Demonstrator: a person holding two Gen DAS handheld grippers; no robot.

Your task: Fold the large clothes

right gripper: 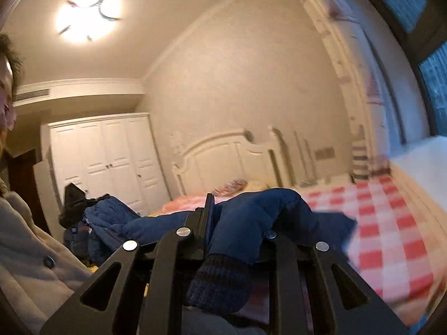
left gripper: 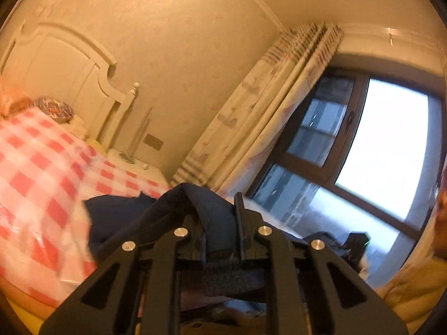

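Left gripper (left gripper: 220, 217) is clamped on the navy jacket (left gripper: 123, 215). Right gripper (right gripper: 234, 223) pinches a sleeve (right gripper: 251, 223), checked bed (right gripper: 391, 223) at three o'clock.

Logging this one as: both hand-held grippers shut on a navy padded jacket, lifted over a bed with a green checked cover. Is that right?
Not quite: the bed cover is red and white checked, not green, as both wrist views show. The rest holds: the left hand-held gripper and the right hand-held gripper are each shut on the navy padded jacket, held up above the bed.
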